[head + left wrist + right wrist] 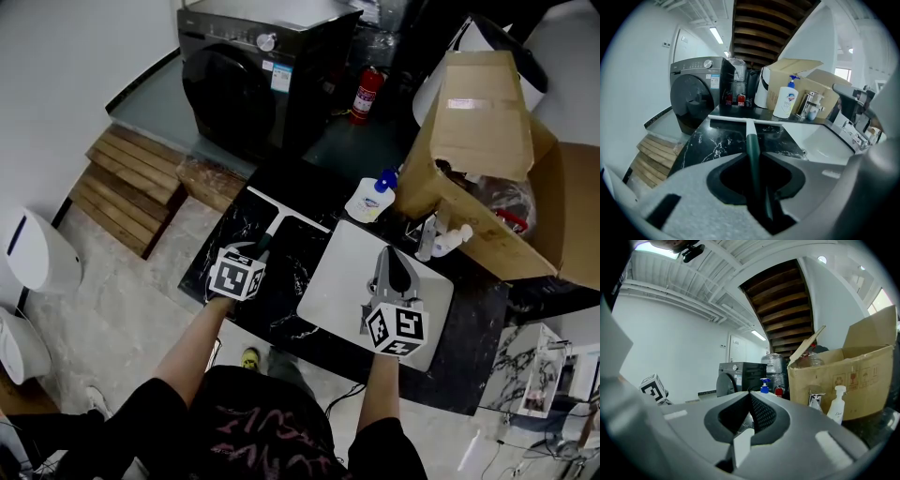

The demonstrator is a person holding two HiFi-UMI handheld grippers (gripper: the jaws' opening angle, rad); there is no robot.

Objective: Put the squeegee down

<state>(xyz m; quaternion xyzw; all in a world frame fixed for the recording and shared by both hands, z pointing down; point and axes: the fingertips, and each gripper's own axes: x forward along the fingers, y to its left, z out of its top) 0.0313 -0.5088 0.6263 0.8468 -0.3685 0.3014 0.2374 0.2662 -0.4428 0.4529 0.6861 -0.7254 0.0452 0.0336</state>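
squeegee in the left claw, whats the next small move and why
Probably open the left claw and let go. The squeegee looks down already: its white blade seems to lie on the black counter, and only the jaws, clamped on its green handle, hold it.

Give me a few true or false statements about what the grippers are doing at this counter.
1. The left gripper grips the squeegee by its green handle. True.
2. The right gripper holds the soap bottle. False: its jaws are shut on nothing, above the white sink; the bottle stands on the counter.
3. The washing machine is white. False: it is black.
4. A red fire extinguisher stands beside the washing machine. True.
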